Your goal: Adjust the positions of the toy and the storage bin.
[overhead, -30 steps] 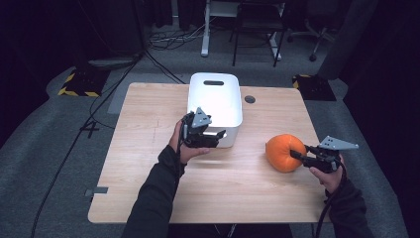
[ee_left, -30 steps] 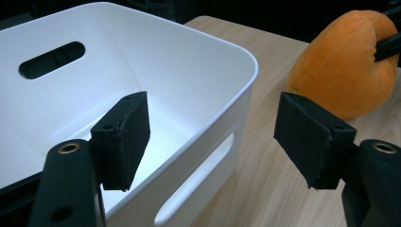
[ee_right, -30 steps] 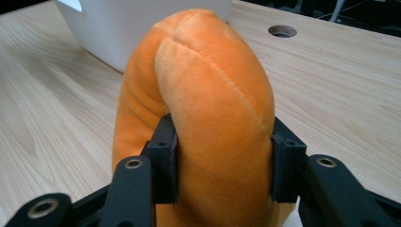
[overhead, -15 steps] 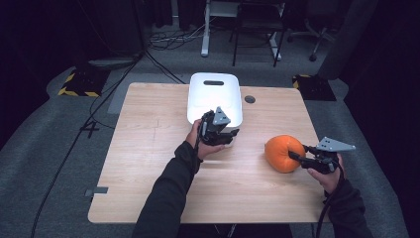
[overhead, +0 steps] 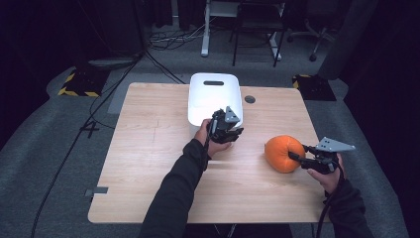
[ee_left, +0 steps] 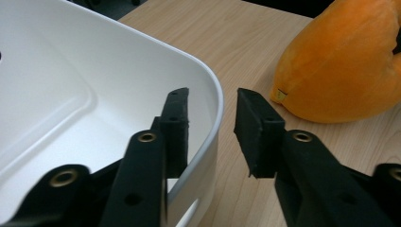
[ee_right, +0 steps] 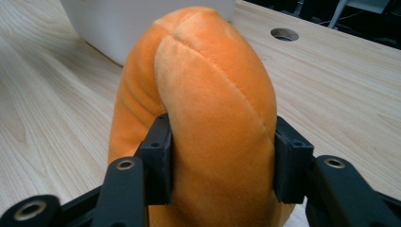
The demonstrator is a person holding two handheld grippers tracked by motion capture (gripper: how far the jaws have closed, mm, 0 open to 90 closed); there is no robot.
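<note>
**Plush gripped, bin rim lined up, drop-off not yet done**

My right gripper is clenched on the orange plush pumpkin; in the right gripper view the jaws squeeze a fold of the plush from both sides, denting it. The pumpkin sits on the wooden table, right of centre, well short of the white bin. It looks to be resting on the wood, not lifted, though I can't be sure.

My left gripper is at the bin's near right corner, jaws apart. In the left gripper view they straddle the bin wall, one jaw inside, one outside, not yet pinching it.

Progress, as I judge it: grasp of the plush is done, bracing the bin is half set. Left: close on the rim, lift the pumpkin, carry it over, release inside. The bin looks empty.

View differences: the high view gives the layout and the gap between pumpkin and bin. The left gripper view gives the straddle on the rim, plus the pumpkin beyond. The right gripper view gives the squeeze and a cable hole in the table.
</note>
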